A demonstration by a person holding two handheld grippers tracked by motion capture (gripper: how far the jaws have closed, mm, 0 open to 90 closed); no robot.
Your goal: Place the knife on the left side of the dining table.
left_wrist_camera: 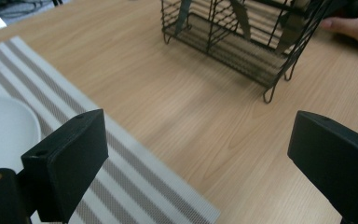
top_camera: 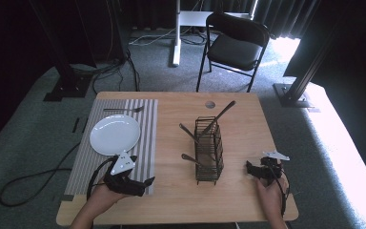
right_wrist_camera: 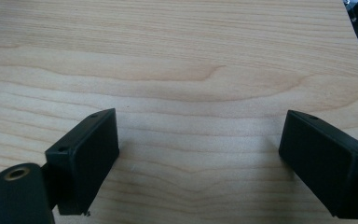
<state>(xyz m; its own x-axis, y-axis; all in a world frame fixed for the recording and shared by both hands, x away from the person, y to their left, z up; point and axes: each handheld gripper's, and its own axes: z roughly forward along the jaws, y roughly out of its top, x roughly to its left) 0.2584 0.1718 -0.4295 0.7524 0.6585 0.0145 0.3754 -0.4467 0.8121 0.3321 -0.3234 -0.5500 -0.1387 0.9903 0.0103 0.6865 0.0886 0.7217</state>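
Note:
A black wire cutlery basket (top_camera: 208, 150) stands upright at the middle of the wooden table (top_camera: 248, 119), with three utensil handles (top_camera: 221, 114) sticking out of it. To its left a white plate (top_camera: 115, 134) rests on a grey striped placemat (top_camera: 148, 124), and a fork (top_camera: 124, 110) lies beyond the plate. My left gripper (top_camera: 147, 184) is open at the placemat's near right corner, pointing toward the basket (left_wrist_camera: 242, 42); nothing is between its jaws (left_wrist_camera: 196, 135). My right gripper (top_camera: 249, 168) is open and empty over bare wood (right_wrist_camera: 200, 135), right of the basket.
The plate's rim (left_wrist_camera: 4, 126) and the placemat's edge (left_wrist_camera: 135, 177) lie under my left jaw. The person's right hand (left_wrist_camera: 354, 25) shows past the basket. A black folding chair (top_camera: 236, 45) and stand legs are on the carpet beyond the table.

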